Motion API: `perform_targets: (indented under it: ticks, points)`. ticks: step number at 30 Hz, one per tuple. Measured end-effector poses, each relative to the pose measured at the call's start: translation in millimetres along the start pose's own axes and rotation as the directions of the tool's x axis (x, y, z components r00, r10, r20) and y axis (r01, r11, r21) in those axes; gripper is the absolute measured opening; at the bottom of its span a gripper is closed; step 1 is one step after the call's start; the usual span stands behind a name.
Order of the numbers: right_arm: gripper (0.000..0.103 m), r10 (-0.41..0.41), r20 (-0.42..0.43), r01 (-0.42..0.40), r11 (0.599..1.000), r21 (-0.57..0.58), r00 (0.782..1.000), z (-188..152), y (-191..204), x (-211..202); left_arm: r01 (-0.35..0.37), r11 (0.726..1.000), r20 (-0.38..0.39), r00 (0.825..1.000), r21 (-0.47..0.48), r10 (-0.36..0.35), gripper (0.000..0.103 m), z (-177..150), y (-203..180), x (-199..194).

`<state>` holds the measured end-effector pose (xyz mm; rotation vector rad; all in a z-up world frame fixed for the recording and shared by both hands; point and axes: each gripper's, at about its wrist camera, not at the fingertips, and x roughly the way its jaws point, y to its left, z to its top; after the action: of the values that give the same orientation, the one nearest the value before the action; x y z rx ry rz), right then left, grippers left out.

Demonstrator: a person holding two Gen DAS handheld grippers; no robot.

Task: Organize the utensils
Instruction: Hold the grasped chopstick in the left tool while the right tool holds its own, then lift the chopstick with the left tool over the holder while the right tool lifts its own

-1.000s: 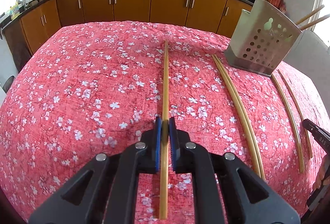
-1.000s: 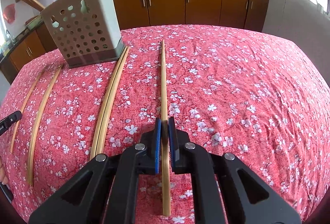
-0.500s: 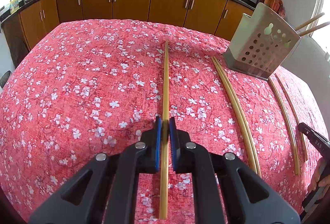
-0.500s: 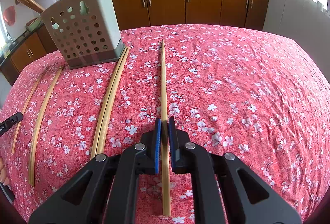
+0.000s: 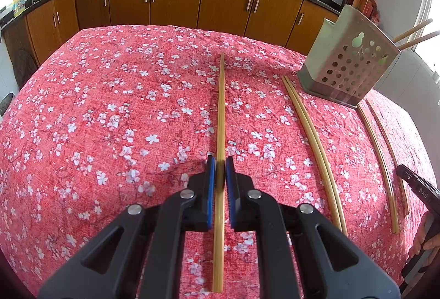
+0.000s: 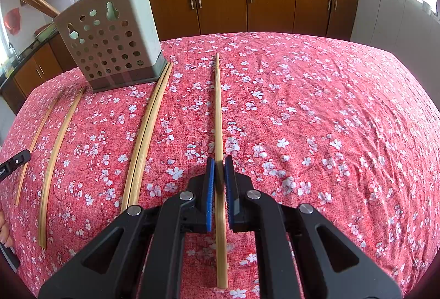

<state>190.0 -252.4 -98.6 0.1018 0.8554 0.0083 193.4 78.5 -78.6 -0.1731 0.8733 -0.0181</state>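
Observation:
My left gripper [image 5: 219,161] is shut on a long bamboo chopstick [image 5: 221,106] that runs forward between its blue pads. My right gripper [image 6: 219,162] is shut on another chopstick [image 6: 217,106] the same way. Both sticks sit low over the red floral tablecloth. A grey perforated utensil holder [image 5: 349,68] stands at the right in the left wrist view and at the left in the right wrist view [image 6: 110,43], with chopsticks standing in it. A pair of chopsticks [image 5: 310,139] lies beside it, also in the right wrist view [image 6: 148,128].
Two more single chopsticks [image 5: 379,156] lie past the holder, seen at the left in the right wrist view [image 6: 56,150]. The red floral cloth [image 6: 330,120] covers the table. Wooden kitchen cabinets [image 5: 176,2] stand beyond the far edge.
The left wrist view has shifted slightly, showing more of the cabinets. Both grippers stay shut on their chopsticks; the right view is nearly unchanged.

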Motion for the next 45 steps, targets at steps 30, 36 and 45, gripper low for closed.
perform_targets:
  ticks: [30,36,45]
  points:
    - [0.009,0.002,0.000,-0.002,1.000,0.002,1.000,0,0,0,0.001,1.000,-0.003,1.000,-0.006,-0.001,0.011,0,0,0]
    - [0.010,-0.008,0.000,0.008,1.000,0.004,1.000,-2,0,-2,-0.018,0.999,-0.007,1.000,0.032,0.019,0.011,-7,-5,-6]
    - [0.009,0.010,0.000,-0.010,1.000,0.009,1.000,-10,-2,-10,-0.064,0.993,-0.012,0.998,0.103,0.066,0.011,-25,-18,-17]
